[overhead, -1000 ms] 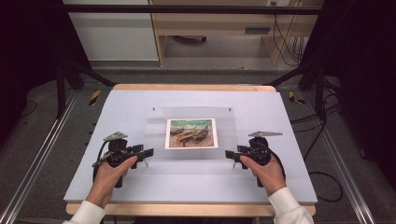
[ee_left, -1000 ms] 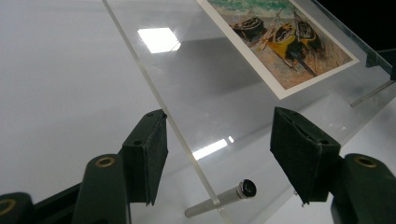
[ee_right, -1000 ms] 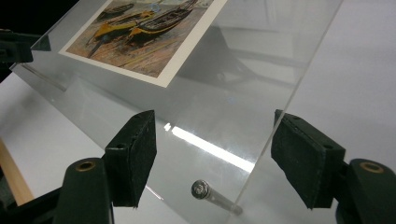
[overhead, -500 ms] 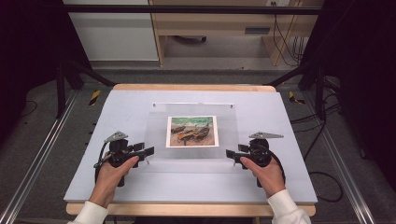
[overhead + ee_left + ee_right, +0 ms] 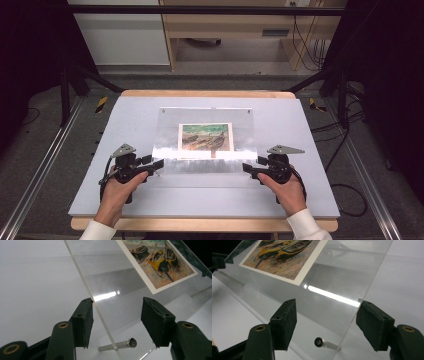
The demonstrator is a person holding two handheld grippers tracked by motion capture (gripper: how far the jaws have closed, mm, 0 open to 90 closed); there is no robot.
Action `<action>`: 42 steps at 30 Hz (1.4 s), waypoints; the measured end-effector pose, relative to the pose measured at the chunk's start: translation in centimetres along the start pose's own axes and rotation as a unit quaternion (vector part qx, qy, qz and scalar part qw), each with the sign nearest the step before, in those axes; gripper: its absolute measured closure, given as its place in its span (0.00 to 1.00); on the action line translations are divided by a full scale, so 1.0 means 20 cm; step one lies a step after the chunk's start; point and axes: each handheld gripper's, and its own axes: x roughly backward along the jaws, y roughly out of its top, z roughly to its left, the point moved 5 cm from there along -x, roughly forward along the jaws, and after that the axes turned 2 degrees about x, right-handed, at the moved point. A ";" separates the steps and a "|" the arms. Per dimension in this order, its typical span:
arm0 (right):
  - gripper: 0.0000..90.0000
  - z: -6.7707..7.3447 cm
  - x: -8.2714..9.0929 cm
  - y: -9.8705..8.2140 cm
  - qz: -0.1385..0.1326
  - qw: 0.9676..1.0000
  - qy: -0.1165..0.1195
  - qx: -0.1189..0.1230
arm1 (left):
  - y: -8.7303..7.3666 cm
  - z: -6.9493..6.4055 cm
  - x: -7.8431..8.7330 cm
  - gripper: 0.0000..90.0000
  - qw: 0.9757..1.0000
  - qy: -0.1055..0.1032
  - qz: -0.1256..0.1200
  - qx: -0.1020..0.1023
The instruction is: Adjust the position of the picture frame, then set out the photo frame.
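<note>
Acrylic frame (image 5: pixel 205 145) with unlabelled boat print (image 5: pixel 205 137) sits between both grippers' parted, closing fingers (image 5: pixel 84 325).

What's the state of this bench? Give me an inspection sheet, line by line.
Surface: pale grey table top, bare around the work.
Job's things: clear acrylic picture frame, tilted, holding a boat print; metal standoff pin under each near corner.
Clutter: nothing seen.
Grippers: left claw open and astride the frame's near left edge, its jaws have just been closing; right claw open and astride the near right edge.
Cables: one trails from each claw; loose black cables on the floor at right.
Surroundings: wooden furniture behind, metal rails alongside.
</note>
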 end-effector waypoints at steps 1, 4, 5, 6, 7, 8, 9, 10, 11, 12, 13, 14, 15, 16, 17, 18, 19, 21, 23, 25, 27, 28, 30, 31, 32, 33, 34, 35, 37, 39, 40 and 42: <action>0.38 0.00 0.00 0.00 -0.002 1.000 0.000 0.001 | 0.00 0.00 0.00 0.48 1.000 0.001 0.000 -0.001; 0.38 0.01 0.01 -0.01 -0.004 1.000 -0.006 0.008 | -0.01 -0.01 0.01 0.49 1.000 0.005 -0.003 -0.003; 0.38 0.01 0.01 -0.01 -0.004 1.000 -0.006 0.008 | -0.01 -0.01 0.01 0.49 1.000 0.006 -0.005 -0.004; 0.39 0.01 0.02 -0.01 -0.004 1.000 -0.006 0.011 | -0.02 -0.02 0.02 0.49 1.000 0.007 -0.006 -0.005; 0.39 0.02 0.02 -0.01 -0.004 1.000 -0.008 0.017 | -0.02 -0.02 0.03 0.50 1.000 0.007 -0.007 -0.005; 0.39 0.02 0.02 -0.01 -0.004 1.000 -0.008 0.017 | -0.02 -0.02 0.03 0.51 1.000 0.007 -0.007 -0.005; 0.39 0.02 0.02 -0.02 -0.006 1.000 -0.009 0.019 | -0.02 -0.02 0.03 0.51 1.000 0.007 -0.007 -0.007; 0.40 0.02 0.03 -0.02 -0.007 1.000 -0.010 0.023 | -0.03 -0.02 0.04 0.51 1.000 0.007 -0.008 -0.008; 0.40 0.03 0.03 -0.02 -0.006 1.000 -0.011 0.021 | -0.03 -0.02 0.04 0.52 1.000 0.007 -0.008 -0.009; 0.40 0.03 0.03 -0.02 -0.005 1.000 -0.012 0.020 | -0.03 -0.02 0.04 0.52 1.000 0.007 -0.008 -0.009; 0.40 0.03 0.03 -0.02 -0.005 1.000 -0.012 0.020 | -0.03 -0.03 0.04 0.52 1.000 0.007 -0.009 -0.009; 0.40 0.03 0.03 -0.02 -0.006 1.000 -0.012 0.024 | -0.03 -0.03 0.04 0.52 1.000 0.007 -0.008 -0.010; 0.41 0.03 0.04 -0.03 -0.007 1.000 -0.013 0.026 | -0.03 -0.03 0.04 0.52 1.000 0.008 -0.007 -0.013; 0.41 0.04 0.04 -0.03 -0.006 1.000 -0.014 0.025 | -0.03 -0.03 0.04 0.52 1.000 0.009 -0.007 -0.015; 0.41 0.04 0.04 -0.03 -0.007 1.000 -0.015 0.025 | -0.03 -0.03 0.05 0.52 1.000 0.010 -0.008 -0.016; 0.41 0.04 0.04 -0.03 -0.007 1.000 -0.015 0.025 | -0.03 -0.03 0.05 0.53 1.000 0.010 -0.008 -0.016; 0.42 0.04 0.05 -0.03 -0.007 0.999 -0.015 0.028 | -0.04 -0.04 0.05 0.53 1.000 0.011 -0.007 -0.020; 0.43 0.04 0.05 -0.04 -0.009 0.999 -0.017 0.030 | -0.04 -0.04 0.06 0.54 1.000 0.013 -0.006 -0.022; 0.44 0.04 0.05 -0.04 -0.010 0.999 -0.018 0.034 | -0.04 -0.05 0.06 0.54 1.000 0.016 -0.005 -0.025; 0.44 0.05 0.06 -0.04 -0.009 0.999 -0.019 0.036 | -0.04 -0.05 0.06 0.54 0.999 0.019 -0.004 -0.028; 0.45 0.05 0.06 -0.04 -0.010 0.999 -0.019 0.038 | -0.04 -0.05 0.07 0.54 0.999 0.021 -0.004 -0.029; 0.45 0.05 0.06 -0.04 -0.010 0.999 -0.019 0.038 | -0.04 -0.05 0.07 0.55 0.999 0.021 -0.004 -0.029; 0.46 0.05 0.07 -0.05 -0.009 0.999 -0.019 0.038 | -0.04 -0.06 0.07 0.55 0.999 0.021 -0.005 -0.027; 0.46 0.05 0.07 -0.05 -0.010 0.999 -0.020 0.041 | -0.05 -0.06 0.07 0.55 0.999 0.022 -0.006 -0.027; 0.46 0.05 0.07 -0.05 -0.009 0.999 -0.023 0.041 | -0.05 -0.06 0.07 0.56 0.999 0.023 -0.006 -0.028; 0.47 0.06 0.07 -0.05 -0.006 0.999 -0.024 0.039 | -0.05 -0.06 0.07 0.56 0.999 0.023 -0.006 -0.029; 0.47 0.06 0.07 -0.05 -0.010 0.999 -0.023 0.043 | -0.05 -0.06 0.08 0.56 0.999 0.023 -0.006 -0.028; 0.47 0.06 0.07 -0.05 -0.010 0.999 -0.023 0.043 | -0.05 -0.06 0.08 0.56 0.999 0.023 -0.006 -0.028; 0.47 0.06 0.08 -0.06 -0.010 0.999 -0.025 0.043 | -0.05 -0.06 0.08 0.57 0.999 0.024 -0.006 -0.029; 0.48 0.06 0.08 -0.06 -0.007 0.999 -0.026 0.044 | -0.05 -0.06 0.08 0.57 0.999 0.025 -0.006 -0.029; 0.48 0.06 0.08 -0.06 -0.007 0.999 -0.027 0.044 | -0.05 -0.06 0.08 0.57 0.999 0.026 -0.006 -0.029; 0.49 0.06 0.09 -0.06 -0.009 0.998 -0.027 0.048 | -0.05 -0.07 0.08 0.57 0.999 0.028 -0.006 -0.031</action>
